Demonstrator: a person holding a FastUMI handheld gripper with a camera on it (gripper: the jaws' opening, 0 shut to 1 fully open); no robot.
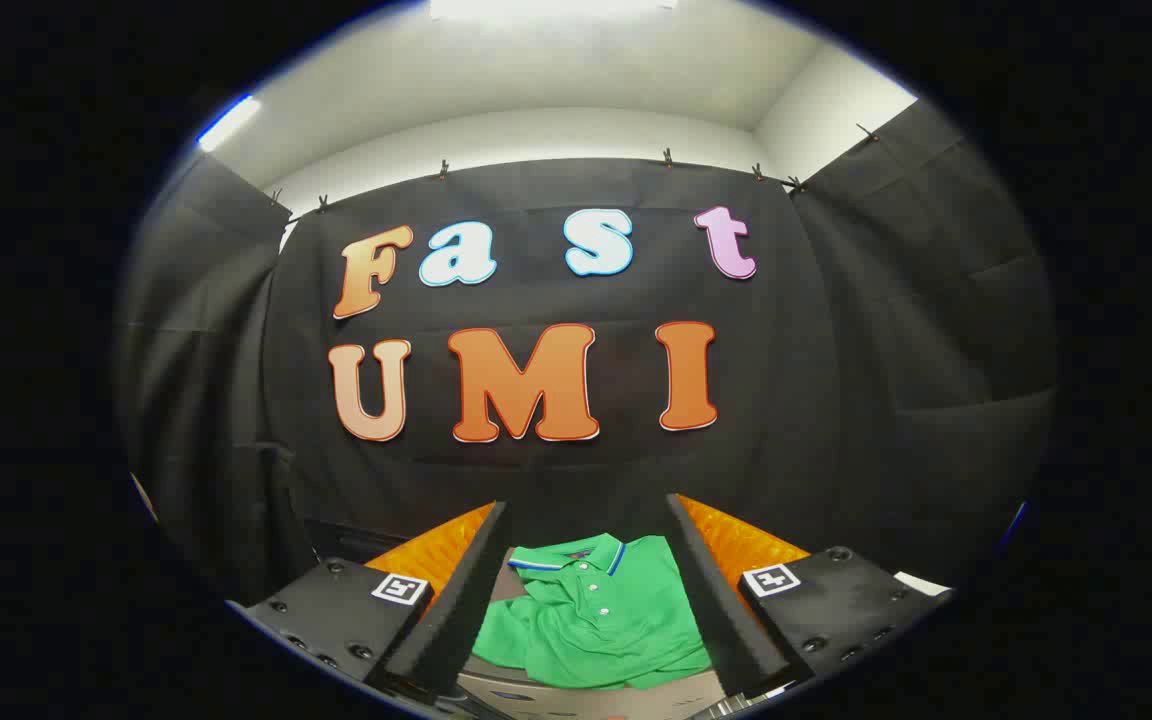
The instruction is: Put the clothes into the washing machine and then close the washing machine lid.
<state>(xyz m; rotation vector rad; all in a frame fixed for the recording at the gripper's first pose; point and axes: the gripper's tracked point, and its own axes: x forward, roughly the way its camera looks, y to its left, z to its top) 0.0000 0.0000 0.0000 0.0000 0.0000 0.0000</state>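
A green shirt (596, 620) lies crumpled on a pale surface (586, 695), its collar trimmed in blue and a row of small white buttons down the placket. The gripper (586, 580) hangs above the shirt with its fingers (451, 600) spread wide, holding nothing; the shirt shows in the gap between them. Each finger is lined with dark ribbed foam over an orange, dimpled back. Beyond the shirt hangs wrinkled black cloth (836, 400).
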